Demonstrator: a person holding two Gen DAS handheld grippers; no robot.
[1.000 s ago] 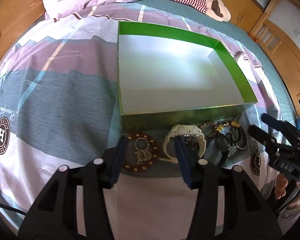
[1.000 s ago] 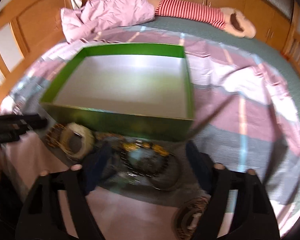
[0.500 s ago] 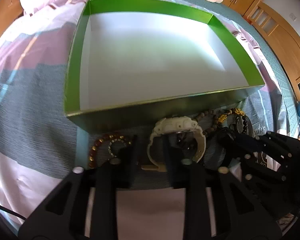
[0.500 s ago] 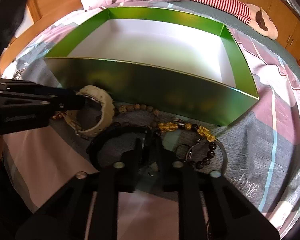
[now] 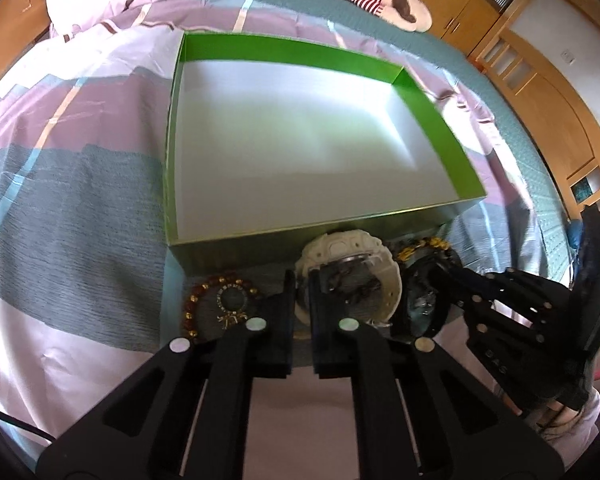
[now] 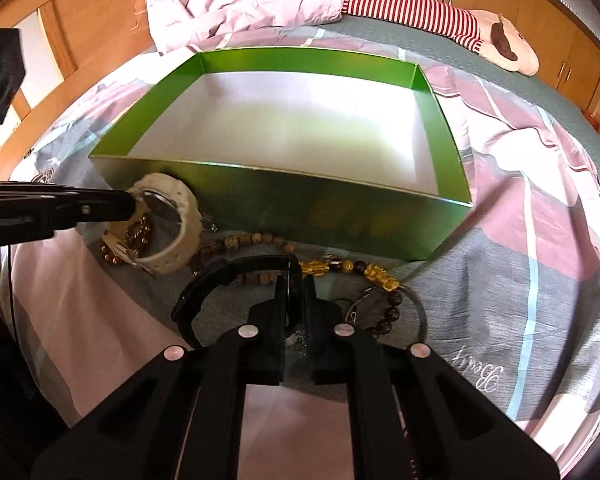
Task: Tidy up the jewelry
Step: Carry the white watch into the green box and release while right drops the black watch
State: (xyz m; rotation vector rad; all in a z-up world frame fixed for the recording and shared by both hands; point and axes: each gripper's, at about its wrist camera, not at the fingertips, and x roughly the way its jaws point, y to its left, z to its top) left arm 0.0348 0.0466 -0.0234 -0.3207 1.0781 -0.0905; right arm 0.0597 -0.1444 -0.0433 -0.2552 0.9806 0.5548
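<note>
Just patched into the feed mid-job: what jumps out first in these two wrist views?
The big open green cardboard box with its bare white floor dominates the striped bedspread. At its near wall, the left gripper has its jaws shut on the cream-white watch, while the right gripper is clamped on the black watch. Around them lie loose bead bracelets, including an amber-bead bracelet at the left.
</note>
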